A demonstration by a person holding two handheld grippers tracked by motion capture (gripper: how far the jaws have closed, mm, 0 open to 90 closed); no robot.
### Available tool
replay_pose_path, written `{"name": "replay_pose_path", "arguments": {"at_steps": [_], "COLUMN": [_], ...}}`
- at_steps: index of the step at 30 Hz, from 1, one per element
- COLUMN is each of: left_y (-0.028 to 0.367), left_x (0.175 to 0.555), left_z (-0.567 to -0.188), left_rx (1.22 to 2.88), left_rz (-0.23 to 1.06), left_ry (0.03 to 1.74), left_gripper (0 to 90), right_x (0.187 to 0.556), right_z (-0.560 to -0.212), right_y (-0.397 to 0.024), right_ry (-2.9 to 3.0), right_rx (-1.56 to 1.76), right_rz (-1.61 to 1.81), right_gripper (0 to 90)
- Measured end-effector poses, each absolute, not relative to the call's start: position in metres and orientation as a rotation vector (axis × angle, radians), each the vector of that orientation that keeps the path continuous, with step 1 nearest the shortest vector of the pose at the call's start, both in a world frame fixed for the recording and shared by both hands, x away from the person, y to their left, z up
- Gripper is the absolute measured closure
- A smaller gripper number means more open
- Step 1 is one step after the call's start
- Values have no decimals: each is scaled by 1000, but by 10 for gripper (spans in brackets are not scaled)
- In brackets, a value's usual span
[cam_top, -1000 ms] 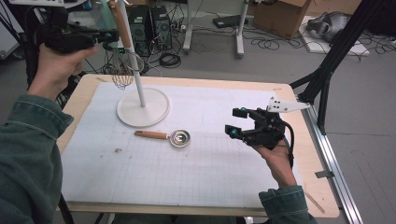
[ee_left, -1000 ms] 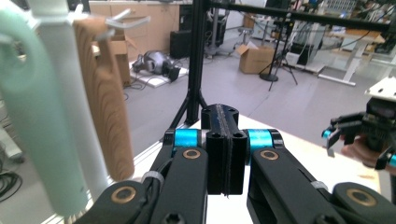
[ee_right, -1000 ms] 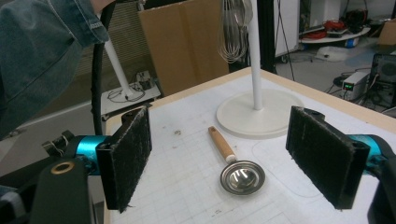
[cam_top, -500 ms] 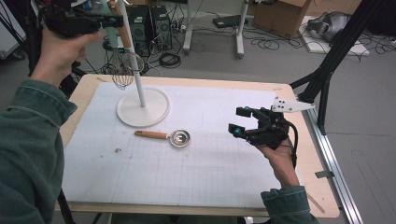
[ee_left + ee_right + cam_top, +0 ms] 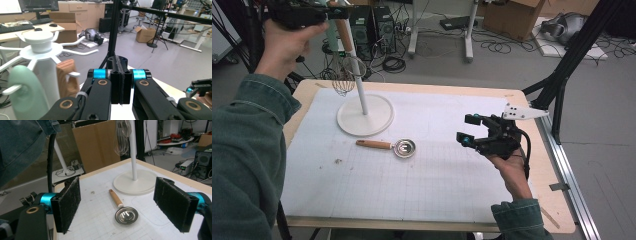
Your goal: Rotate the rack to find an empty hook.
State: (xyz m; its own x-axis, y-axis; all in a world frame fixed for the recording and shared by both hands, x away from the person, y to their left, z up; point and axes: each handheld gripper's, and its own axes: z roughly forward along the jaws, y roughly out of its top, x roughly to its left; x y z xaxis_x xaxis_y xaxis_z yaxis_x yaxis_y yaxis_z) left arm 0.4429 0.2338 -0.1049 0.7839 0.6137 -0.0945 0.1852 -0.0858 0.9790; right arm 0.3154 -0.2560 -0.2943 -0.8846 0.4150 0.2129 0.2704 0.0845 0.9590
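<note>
High view had my left tool [image 5: 329,12] up by the top of the rack [image 5: 365,113], jaws shut on nothing, with the whisk [image 5: 344,80] hanging from a hook there. My right tool [image 5: 468,131] hovered wide open over the counter [image 5: 537,165], right of the scoop [image 5: 388,146]. I judged the whisk hung and the scoop next: lower the right tool, close on its wooden handle. The scoop lay flat near the rack's base, small steel bowl up, handle pointing left.
</note>
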Motion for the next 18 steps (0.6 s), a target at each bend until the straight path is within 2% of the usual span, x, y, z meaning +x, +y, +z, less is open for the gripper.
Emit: {"name": "replay_pose_path", "arguments": {"at_steps": [18], "left_y": [245], "left_x": [447], "left_z": [-105], "left_rx": [1614], "left_rz": [430], "left_ry": [679], "left_gripper": [896], "right_x": [317], "right_z": [-293], "right_y": [-257], "right_ry": [2216], "right_rx": [702], "right_rz": [1933], "right_gripper": [209]}}
